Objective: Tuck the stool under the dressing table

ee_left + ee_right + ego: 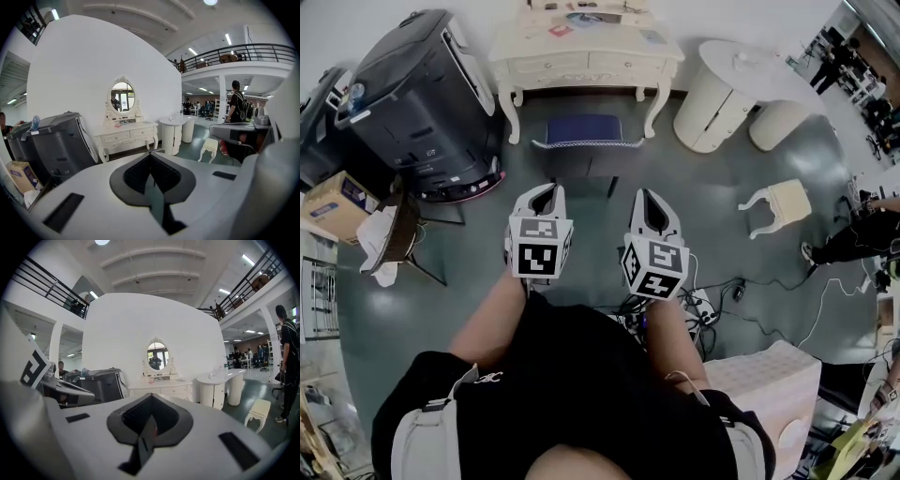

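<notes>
Stool (586,141), left tool (544,195), right tool (649,202) abreast (shut)

we see a bright, evenly lit hall: a round white ceiling lamp (210,2) and long white strip lights (193,51) shine from above, nearly washing out the white curved wall (93,61). both gripper views bend hard at the rims and fade to black corners; the white left gripper (151,154) and white right gripper (152,394) look soft up close. the head view is duller, with shadow under the cream carved dressing table (581,58).
</notes>
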A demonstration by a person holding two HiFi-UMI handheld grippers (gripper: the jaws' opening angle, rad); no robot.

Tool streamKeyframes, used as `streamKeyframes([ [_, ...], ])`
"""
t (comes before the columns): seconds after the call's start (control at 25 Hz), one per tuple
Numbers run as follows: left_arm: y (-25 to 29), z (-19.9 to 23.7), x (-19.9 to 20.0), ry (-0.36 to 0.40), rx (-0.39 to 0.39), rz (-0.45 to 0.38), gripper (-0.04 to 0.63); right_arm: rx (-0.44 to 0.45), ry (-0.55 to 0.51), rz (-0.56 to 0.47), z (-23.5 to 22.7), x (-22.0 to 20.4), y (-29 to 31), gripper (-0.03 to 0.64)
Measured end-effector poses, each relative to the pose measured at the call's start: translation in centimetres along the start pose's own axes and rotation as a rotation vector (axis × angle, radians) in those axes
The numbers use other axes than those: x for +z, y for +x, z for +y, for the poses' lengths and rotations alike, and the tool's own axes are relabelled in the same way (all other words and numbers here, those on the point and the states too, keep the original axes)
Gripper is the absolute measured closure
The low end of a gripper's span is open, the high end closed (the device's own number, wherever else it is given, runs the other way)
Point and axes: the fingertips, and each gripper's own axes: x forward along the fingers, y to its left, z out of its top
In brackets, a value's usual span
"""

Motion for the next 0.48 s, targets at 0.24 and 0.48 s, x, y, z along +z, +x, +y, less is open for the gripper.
streamKeyframes([
  [0.24, 0.5, 0.4, 0.4, 0.019, 0.002, 0.007, 0.591, 0.006, 0.008, 0.011, 0.4, -0.4, 1.2, 0.611],
  [0.48, 2.6, 1.5, 0.6, 0.007, 0.001, 0.004, 0.591, 0.008, -0.027, 0.02, 0.5, -0.4, 3.2, 0.611],
])
